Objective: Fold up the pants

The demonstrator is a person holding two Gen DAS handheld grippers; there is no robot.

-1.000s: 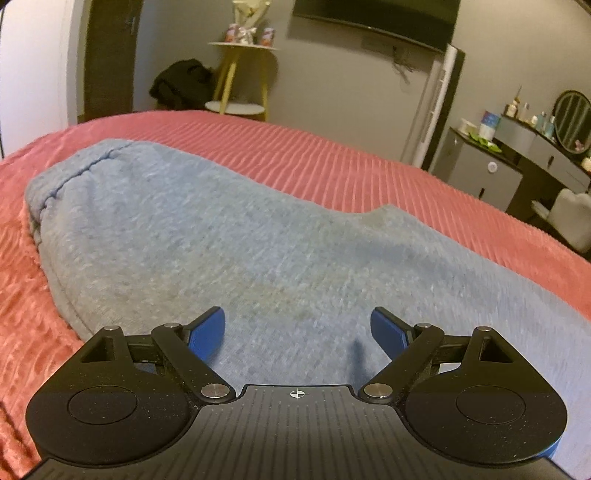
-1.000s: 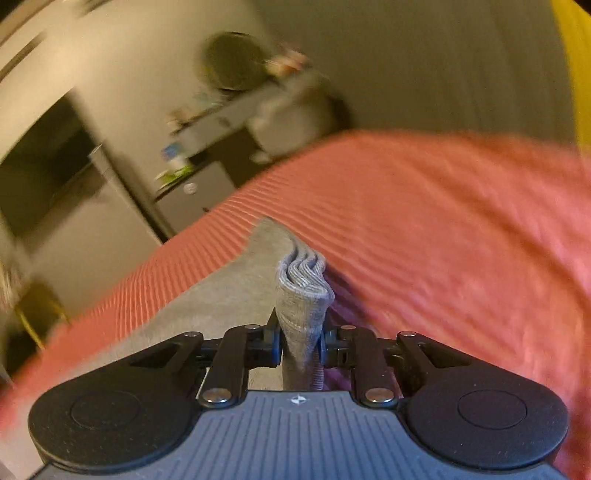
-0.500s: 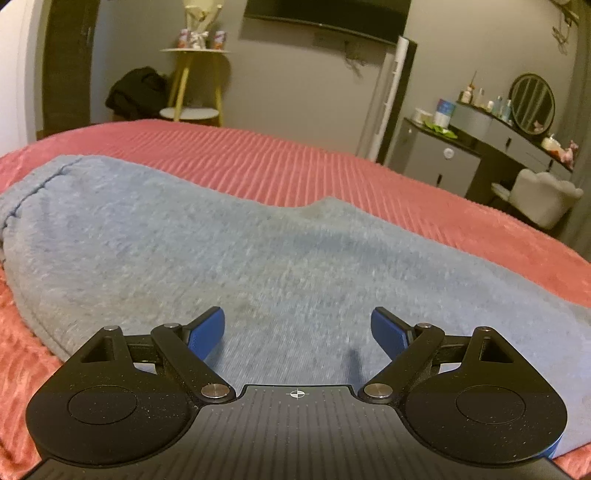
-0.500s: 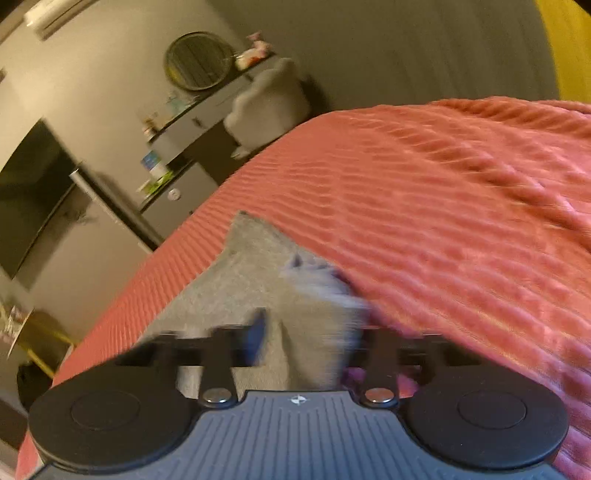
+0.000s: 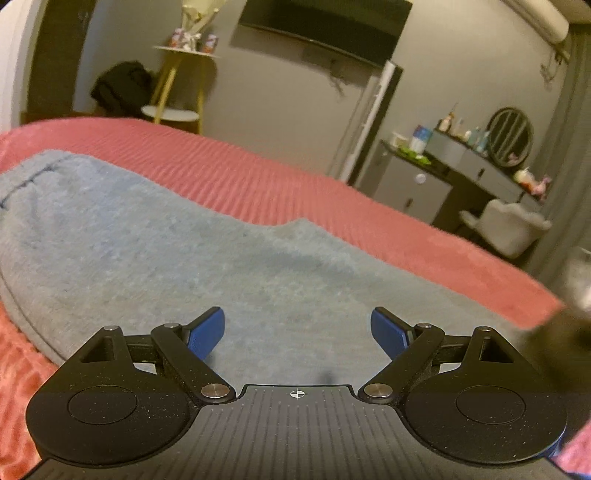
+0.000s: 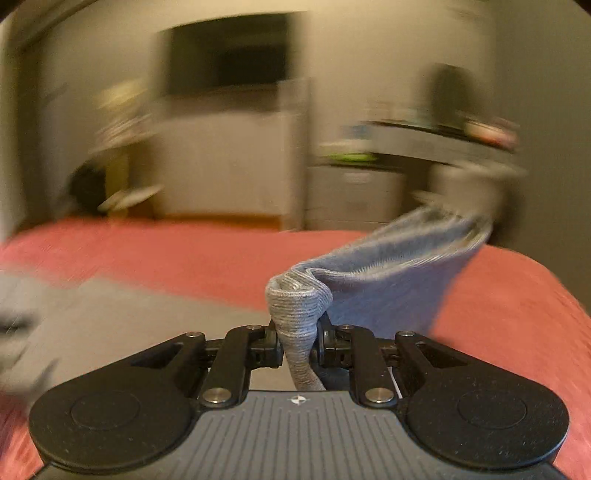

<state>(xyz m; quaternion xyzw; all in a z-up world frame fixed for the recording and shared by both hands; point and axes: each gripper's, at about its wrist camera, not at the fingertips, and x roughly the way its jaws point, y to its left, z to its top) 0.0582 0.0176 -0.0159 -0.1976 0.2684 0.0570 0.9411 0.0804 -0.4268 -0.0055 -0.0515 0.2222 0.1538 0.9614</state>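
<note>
Grey fleece pants (image 5: 155,251) lie flat on a pink ribbed bedspread (image 5: 258,184), waistband at far left. My left gripper (image 5: 297,330) is open with blue pads, hovering just above the middle of the pants and holding nothing. My right gripper (image 6: 298,339) is shut on the ribbed leg cuff (image 6: 295,310) of the pants (image 6: 388,280), lifted above the bed so the cloth hangs out to the right. The right wrist view is blurred by motion.
A yellow-legged side table (image 5: 177,88) and a dark bag (image 5: 122,88) stand past the bed's far edge. A wall TV (image 5: 325,26), a grey dresser (image 5: 413,184) with a round mirror (image 5: 511,136) and a white chair (image 5: 509,229) stand at right.
My right gripper has swung round with the cuff raised off the bed; its view now faces the TV wall. My left gripper stayed open over the pants, its view shifting slightly.
</note>
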